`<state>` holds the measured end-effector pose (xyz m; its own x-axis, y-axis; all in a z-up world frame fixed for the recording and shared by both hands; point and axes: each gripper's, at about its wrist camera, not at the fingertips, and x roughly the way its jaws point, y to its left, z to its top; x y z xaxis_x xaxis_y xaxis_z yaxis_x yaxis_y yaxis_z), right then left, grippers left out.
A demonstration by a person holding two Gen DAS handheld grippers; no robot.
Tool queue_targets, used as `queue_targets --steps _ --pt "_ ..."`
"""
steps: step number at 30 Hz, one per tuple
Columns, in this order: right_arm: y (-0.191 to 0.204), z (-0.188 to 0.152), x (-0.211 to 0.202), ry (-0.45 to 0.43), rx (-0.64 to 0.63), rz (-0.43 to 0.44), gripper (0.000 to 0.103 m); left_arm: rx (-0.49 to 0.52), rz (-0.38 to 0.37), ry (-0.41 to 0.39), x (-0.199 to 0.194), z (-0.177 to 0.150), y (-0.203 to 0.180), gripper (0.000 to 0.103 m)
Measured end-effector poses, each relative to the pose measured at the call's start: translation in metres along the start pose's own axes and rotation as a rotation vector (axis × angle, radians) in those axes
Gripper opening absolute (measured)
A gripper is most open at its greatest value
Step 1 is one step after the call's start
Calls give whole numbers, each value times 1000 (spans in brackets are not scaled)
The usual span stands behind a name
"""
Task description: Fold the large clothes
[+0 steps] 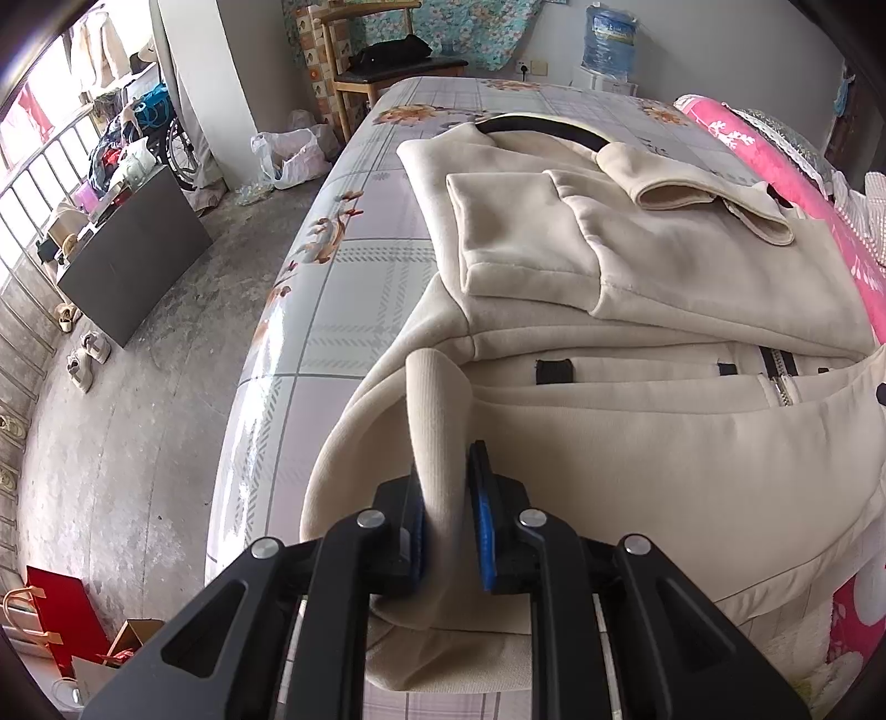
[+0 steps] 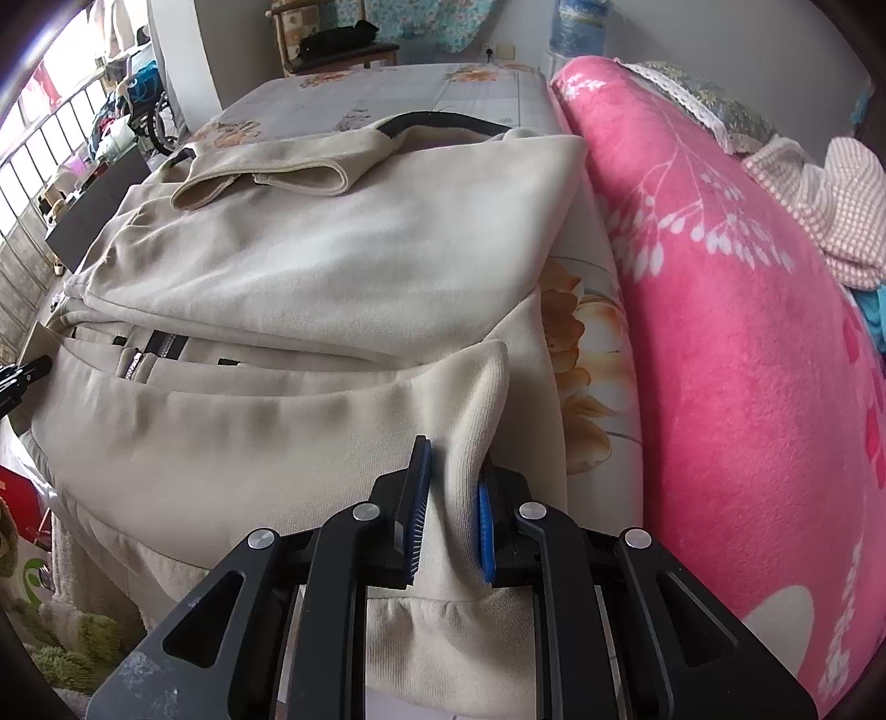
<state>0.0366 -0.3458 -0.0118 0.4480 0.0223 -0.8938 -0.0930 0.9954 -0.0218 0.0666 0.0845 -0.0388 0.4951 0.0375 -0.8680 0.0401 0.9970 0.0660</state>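
Note:
A cream zip jacket (image 1: 637,443) lies on the bed (image 1: 354,266), sleeves folded across its upper part, dark collar at the far end. My left gripper (image 1: 447,482) is shut on the jacket's ribbed hem at its near left corner and holds the fabric raised. In the right wrist view the jacket (image 2: 332,249) fills the middle. My right gripper (image 2: 451,471) is shut on the ribbed hem at the near right corner, with a fold standing up between the blue pads. The left gripper's tip shows at the left edge (image 2: 22,371).
A pink floral blanket (image 2: 720,332) is heaped along the bed's right side. A wooden chair (image 1: 382,61) and a water bottle (image 1: 609,39) stand beyond the bed. A dark cabinet (image 1: 133,260), shoes and bags sit on the floor to the left.

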Motion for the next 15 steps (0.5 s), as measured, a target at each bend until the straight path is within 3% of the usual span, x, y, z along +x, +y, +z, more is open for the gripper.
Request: queue_targets --steps 15 --pt "1 0 2 3 -6 -10 16 4 0 -5 0 0 0 15"
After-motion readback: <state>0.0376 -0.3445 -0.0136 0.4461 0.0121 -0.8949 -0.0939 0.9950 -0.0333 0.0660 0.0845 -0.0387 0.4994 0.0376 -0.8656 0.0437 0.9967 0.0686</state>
